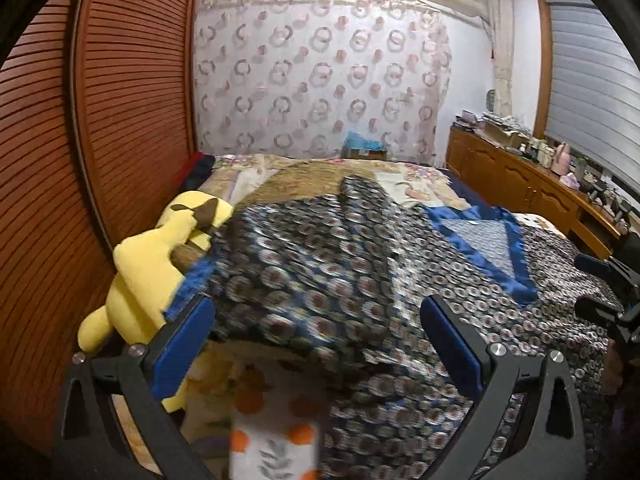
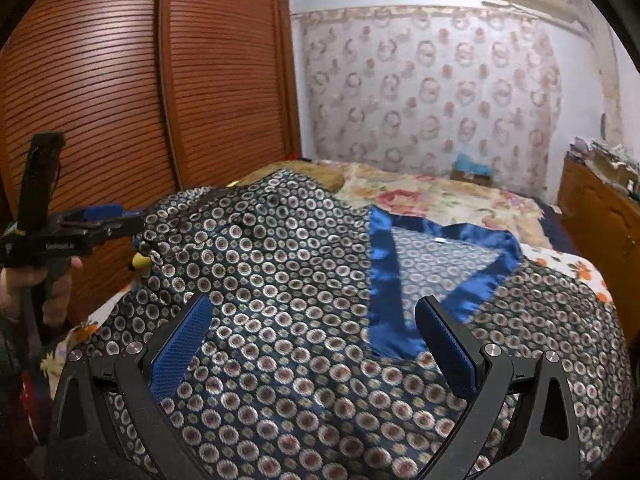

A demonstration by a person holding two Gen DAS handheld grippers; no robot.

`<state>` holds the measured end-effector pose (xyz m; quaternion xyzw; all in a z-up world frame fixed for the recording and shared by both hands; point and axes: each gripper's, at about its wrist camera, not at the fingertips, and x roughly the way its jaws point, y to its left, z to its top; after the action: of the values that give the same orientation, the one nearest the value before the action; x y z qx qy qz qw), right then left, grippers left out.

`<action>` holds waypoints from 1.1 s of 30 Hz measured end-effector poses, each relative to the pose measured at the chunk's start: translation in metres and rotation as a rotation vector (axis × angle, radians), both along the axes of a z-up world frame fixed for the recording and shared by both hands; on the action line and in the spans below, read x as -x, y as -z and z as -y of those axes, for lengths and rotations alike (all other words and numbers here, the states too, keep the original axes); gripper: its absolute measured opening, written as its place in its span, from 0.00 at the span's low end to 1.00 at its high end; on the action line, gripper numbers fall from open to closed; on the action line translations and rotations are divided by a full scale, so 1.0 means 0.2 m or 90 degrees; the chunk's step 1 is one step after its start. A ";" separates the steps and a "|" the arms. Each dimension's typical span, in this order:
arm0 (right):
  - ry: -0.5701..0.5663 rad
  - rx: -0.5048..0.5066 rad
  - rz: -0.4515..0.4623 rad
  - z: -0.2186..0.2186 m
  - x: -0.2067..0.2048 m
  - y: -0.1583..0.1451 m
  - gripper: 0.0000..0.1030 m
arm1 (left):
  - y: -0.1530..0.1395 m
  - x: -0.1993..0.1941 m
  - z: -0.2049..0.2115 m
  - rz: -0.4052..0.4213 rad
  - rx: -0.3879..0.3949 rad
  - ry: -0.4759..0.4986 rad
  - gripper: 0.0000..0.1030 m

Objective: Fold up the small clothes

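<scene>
A dark blue garment with a ring pattern (image 2: 280,280) and a shiny blue collar band (image 2: 380,264) lies spread on the bed. Its left part (image 1: 304,264) is bunched up and looks blurred. My left gripper (image 1: 316,320) is open, its jaws wide apart just above the garment's near left edge. It also shows at the left of the right wrist view (image 2: 100,216), at the garment's left edge. My right gripper (image 2: 312,328) is open and empty, low over the garment's front, just left of the collar. It shows at the right edge of the left wrist view (image 1: 612,280).
A yellow plush toy (image 1: 148,272) lies at the bed's left edge against the brown slatted wardrobe (image 1: 80,160). The bed has a floral sheet (image 2: 440,196). A wooden sideboard (image 1: 532,184) with clutter stands at the right. A curtain (image 1: 320,80) hangs behind.
</scene>
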<state>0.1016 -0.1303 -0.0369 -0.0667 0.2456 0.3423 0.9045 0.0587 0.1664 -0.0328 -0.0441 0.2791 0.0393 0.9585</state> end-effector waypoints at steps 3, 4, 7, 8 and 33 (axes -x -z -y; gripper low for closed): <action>-0.006 0.006 0.003 -0.07 -0.03 0.01 1.00 | 0.00 -0.04 -0.07 -0.009 0.003 -0.006 0.97; -0.012 0.001 0.003 -0.09 -0.04 0.02 1.00 | 0.00 -0.06 -0.09 -0.016 0.008 -0.007 0.95; -0.014 -0.007 -0.003 -0.16 -0.09 0.02 1.00 | 0.01 -0.12 -0.16 -0.035 0.022 -0.010 0.92; -0.015 -0.010 -0.001 -0.19 -0.10 0.02 1.00 | 0.01 -0.14 -0.18 -0.041 0.026 -0.012 0.88; -0.025 -0.011 0.013 -0.19 -0.15 0.00 1.00 | -0.25 -0.29 0.05 -0.059 -0.041 0.113 0.00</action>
<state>0.1312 -0.0921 -0.0367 -0.0676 0.2319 0.3614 0.9006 0.1172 0.1566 0.0173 0.0136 0.3245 -0.0346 0.9451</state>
